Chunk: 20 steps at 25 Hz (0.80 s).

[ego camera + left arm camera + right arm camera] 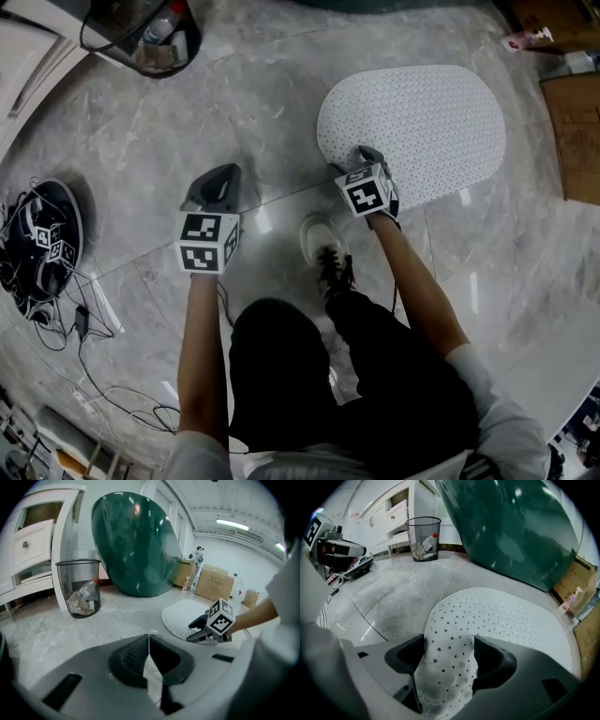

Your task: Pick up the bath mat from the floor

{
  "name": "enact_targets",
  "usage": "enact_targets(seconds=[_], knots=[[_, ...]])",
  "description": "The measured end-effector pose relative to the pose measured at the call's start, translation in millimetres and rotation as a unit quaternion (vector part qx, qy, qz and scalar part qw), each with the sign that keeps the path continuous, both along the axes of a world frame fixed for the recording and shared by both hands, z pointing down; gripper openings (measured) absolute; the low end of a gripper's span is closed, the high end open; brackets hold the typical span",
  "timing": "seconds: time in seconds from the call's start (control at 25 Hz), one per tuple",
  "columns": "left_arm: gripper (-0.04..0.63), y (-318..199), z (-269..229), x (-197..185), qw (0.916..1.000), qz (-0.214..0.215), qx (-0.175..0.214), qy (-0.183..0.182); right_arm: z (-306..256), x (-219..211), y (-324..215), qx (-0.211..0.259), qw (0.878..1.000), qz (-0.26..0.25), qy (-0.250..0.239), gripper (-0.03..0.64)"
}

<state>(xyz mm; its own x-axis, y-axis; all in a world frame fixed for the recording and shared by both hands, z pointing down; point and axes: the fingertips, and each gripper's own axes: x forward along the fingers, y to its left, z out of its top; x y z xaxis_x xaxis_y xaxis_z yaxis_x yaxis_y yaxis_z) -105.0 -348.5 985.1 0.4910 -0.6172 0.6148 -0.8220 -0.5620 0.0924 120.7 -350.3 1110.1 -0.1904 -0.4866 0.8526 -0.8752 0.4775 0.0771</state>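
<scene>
The white perforated bath mat [412, 122] lies flat on the grey marble floor at the upper right. My right gripper [361, 159] is down at its near left edge. In the right gripper view, that edge of the mat [501, 616] curls up between the wide-open jaws of the right gripper [449, 644] and shows its suction cups. The pads do not visibly press on it. My left gripper [216, 183] hovers over bare floor to the left of the mat, and in its own view the left gripper [149, 637] has its jaw tips together with nothing between them. That view also shows the mat [183, 613].
A wire mesh bin [159, 42] with rubbish stands at the back left beside a white cabinet [33, 550]. A big dark green tub [131, 550] lies behind the mat. Cardboard boxes [572, 131] are at the right. Cables and a dark device [42, 239] lie at the left. The person's shoe [322, 239] is near the mat.
</scene>
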Motion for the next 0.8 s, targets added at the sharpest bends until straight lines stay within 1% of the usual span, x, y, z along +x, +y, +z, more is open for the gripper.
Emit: enact_targets(seconds=[0.32,0.44,0.48,0.56,0.6,0.72,0.8], knots=[[0.018,-3,8,20,0.9999,0.007,-0.001,0.007,-1,55,0,0.004,0.998,0.055,0.017,0.324],[0.018,-9,11,35,0.9998,0.012,-0.002,0.016,-5,86,0,0.005,0.997,0.069,0.046,0.316],[0.018,-10,11,41,0.9997,0.017,-0.002,0.018,-7,97,0,0.006,0.996,0.077,0.052,0.268],[0.018,-11,11,55,0.9993,0.034,-0.001,0.017,-12,114,1,0.012,0.994,0.094,0.046,0.119],[0.018,-10,11,62,0.9988,0.045,0.001,0.016,-15,119,2,0.017,0.994,0.101,0.036,0.074],[0.018,-10,8,82,0.9973,0.07,0.003,0.023,-29,131,3,0.032,0.992,0.12,0.0,0.048],[0.018,-14,3,89,0.9968,0.067,-0.006,0.044,-42,135,2,0.047,0.992,0.119,-0.008,0.04]])
